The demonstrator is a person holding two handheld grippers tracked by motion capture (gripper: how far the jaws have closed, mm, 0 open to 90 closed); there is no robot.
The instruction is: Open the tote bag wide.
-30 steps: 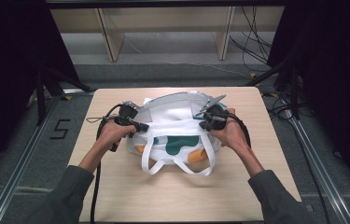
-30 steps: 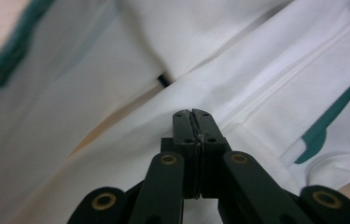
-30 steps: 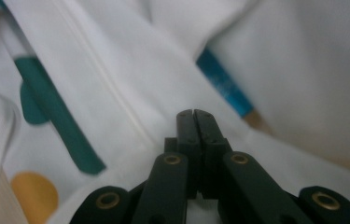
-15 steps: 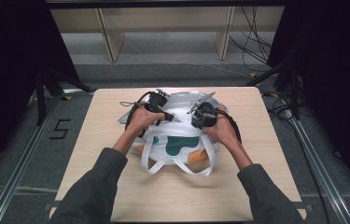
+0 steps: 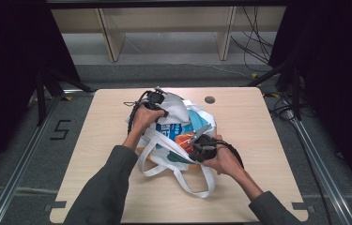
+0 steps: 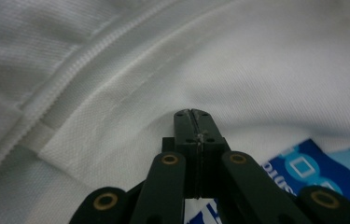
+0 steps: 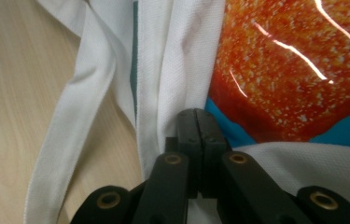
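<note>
- White cloth tote bag (image 5: 173, 136) with packets inside, mid light wooden bench (image 5: 258, 140).
- Left gripper (image 6: 194, 122) clenched on far rim, right gripper (image 7: 196, 122) on near rim.
- Pull apart evenly, low; avoid loose white strap (image 7: 65, 140).

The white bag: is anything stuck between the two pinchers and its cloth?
Nothing visible is. The left gripper is shut right on the white bag, and the right gripper is shut at its near edge beside an orange packet.
</note>
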